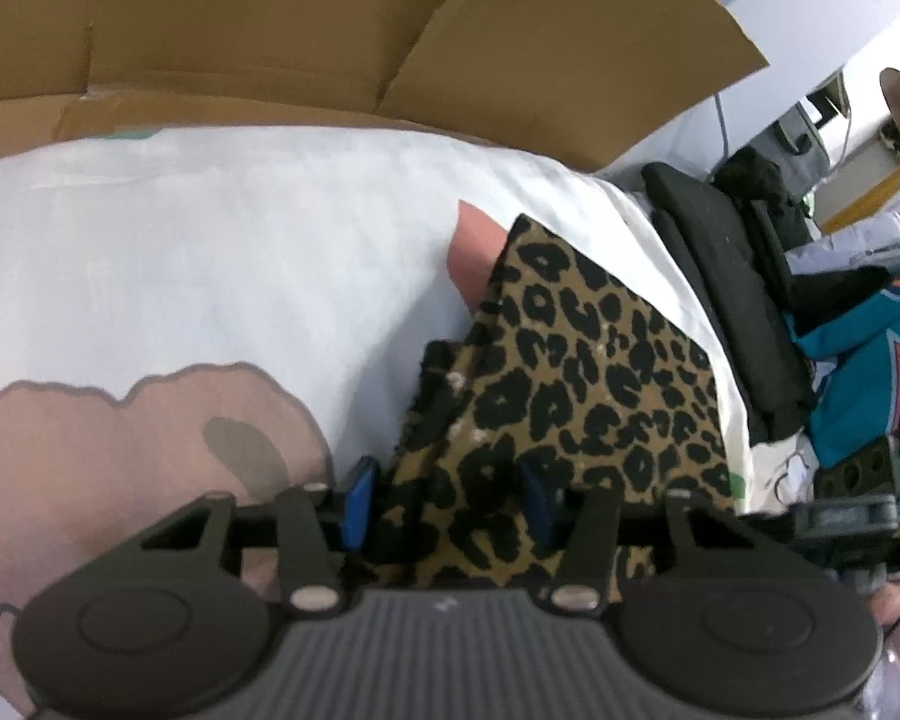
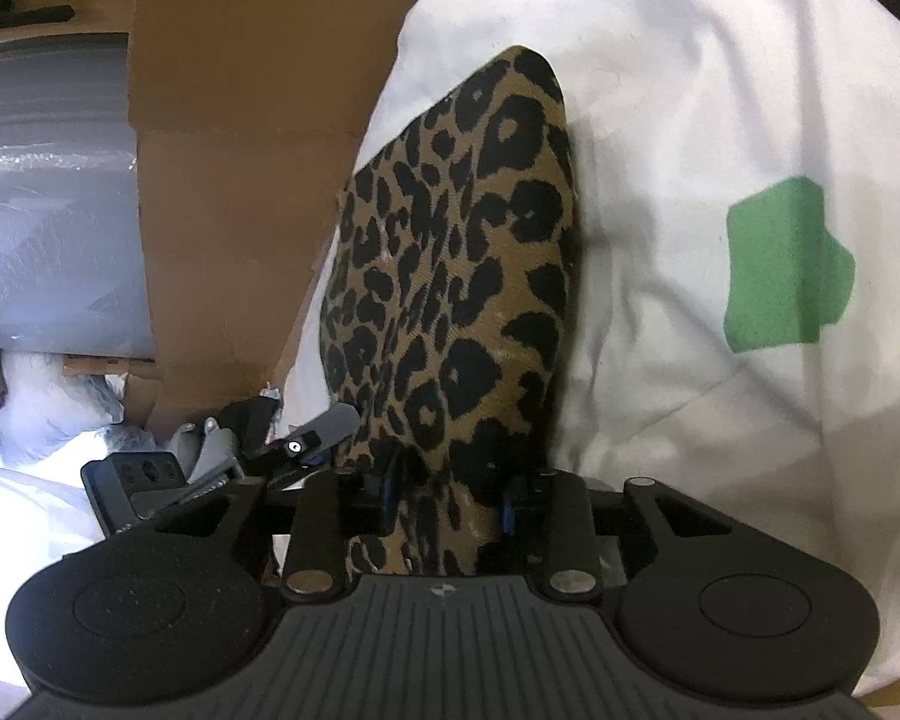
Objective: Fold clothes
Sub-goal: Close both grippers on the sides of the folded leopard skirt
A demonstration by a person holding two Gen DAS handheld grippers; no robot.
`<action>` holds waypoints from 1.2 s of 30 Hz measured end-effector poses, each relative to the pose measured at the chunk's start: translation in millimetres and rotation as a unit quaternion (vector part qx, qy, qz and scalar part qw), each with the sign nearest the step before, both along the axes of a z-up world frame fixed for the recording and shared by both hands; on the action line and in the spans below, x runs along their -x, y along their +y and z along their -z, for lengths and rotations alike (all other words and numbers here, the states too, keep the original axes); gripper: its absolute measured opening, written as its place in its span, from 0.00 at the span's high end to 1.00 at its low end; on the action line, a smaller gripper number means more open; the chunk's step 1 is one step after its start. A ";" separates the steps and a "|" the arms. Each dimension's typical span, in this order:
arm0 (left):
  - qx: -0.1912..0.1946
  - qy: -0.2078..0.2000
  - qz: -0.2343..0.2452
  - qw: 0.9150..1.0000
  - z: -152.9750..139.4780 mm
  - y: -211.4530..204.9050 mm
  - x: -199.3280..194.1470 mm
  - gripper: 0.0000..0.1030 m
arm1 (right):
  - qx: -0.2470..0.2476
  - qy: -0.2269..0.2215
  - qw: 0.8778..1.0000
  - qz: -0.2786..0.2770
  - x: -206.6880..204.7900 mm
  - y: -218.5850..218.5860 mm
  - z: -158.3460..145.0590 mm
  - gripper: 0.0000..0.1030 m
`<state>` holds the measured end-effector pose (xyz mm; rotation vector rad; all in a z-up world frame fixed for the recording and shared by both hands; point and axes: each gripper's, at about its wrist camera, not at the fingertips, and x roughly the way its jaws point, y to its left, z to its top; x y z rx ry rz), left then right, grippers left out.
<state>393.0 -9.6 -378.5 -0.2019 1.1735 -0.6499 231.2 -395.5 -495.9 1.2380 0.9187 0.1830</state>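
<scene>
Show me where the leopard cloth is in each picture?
Left wrist: leopard cloth lies right of centre, running down between the left gripper fingers.
Right wrist: centre, upright, pinched by the right gripper.
Shared landmark: white sheet beneath it.

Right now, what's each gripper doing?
Left gripper: part open, leopard-print garment between its fingers, grip unclear.
Right gripper: shut on the leopard-print garment.

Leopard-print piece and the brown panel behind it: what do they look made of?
The leopard-print piece looks like soft knit or woven fabric with a matte finish: a fine weave shows and it drapes in folds. The brown panel looks like plain cardboard: flat, dull, with straight creases and a raw cut edge.
</scene>
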 end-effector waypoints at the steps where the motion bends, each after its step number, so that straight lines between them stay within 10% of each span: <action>1: 0.002 0.002 -0.003 1.000 -0.6 1.6 -0.5 0.64 | 0.000 0.002 1.000 0.001 -0.2 -0.8 0.4 0.92; 27: 0.023 0.014 0.020 0.999 3.9 -38.6 22.9 0.72 | 0.087 0.033 0.996 -0.014 -17.5 -41.7 -38.9 0.94; 36: 0.005 0.009 0.028 1.000 -2.7 -46.6 18.0 0.39 | 0.080 0.033 0.996 -0.014 -16.2 -40.8 -30.9 0.94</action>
